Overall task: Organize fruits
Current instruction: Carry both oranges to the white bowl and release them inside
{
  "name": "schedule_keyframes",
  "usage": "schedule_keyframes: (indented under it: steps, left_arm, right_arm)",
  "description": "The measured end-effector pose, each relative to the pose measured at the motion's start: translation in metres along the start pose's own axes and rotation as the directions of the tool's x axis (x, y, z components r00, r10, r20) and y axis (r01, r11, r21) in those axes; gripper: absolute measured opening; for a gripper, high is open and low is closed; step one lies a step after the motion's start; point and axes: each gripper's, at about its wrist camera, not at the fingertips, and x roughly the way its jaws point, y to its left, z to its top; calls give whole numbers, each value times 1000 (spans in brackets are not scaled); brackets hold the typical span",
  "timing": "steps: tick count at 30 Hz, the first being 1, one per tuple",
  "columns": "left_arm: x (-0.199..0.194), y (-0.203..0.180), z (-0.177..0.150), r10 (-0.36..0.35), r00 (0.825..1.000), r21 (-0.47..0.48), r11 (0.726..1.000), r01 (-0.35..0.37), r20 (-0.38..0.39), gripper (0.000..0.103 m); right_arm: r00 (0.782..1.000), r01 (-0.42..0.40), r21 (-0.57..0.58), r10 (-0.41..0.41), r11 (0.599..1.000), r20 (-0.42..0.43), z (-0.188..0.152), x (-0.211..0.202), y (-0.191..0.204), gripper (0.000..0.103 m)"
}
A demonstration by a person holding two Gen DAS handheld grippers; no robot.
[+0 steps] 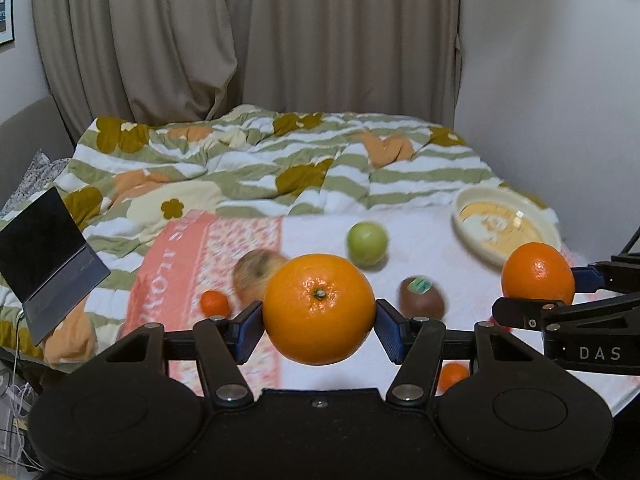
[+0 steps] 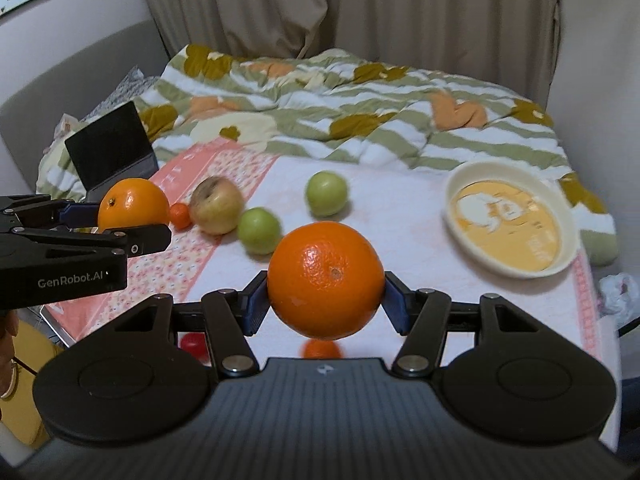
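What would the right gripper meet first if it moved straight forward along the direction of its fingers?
Probably nothing soon. The right gripper, shut on a large round orange, points over bare pink-white cloth, between the nearer green apple and the cream round bowl. Beyond lies the striped floral quilt; depth is unclear.

Glossy dimpled orange (image 1: 319, 309); matt black plastic gripper (image 1: 319, 322); soft cloth quilt (image 1: 280, 160).

beige curtains (image 1: 240, 40) hang behind a bed with a floral striped quilt (image 1: 248, 160), white walls (image 1: 560, 60) beside.
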Motion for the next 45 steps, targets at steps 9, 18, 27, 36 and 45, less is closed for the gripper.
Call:
schedule_keyframes:
  steps: [9, 18, 27, 36, 45]
  left_arm:
    - [9, -82, 32, 30, 999, -27, 999, -29, 45, 63]
    - [53, -141, 64, -24, 999, -22, 999, 25, 34, 63]
    - [122, -175, 98, -111, 994, 51, 993, 111, -6, 63]
    - [199, -201, 121, -178, 982, 158, 970, 186, -64, 63]
    - [260, -225, 120, -219, 966, 271, 930, 249, -137, 63]
  right_arm:
    - [999, 20, -17, -20, 1000, 26, 17, -26, -99, 74]
    - [999, 40, -1, -40, 999, 22, 35, -13, -183, 74]
    - [996, 91, 67, -92, 994, 10, 57, 27, -239, 74]
    - [992, 127, 124, -126, 984, -18, 70, 70, -268, 74]
    - [980, 196, 173, -187, 965, -68, 70, 96, -293, 74]
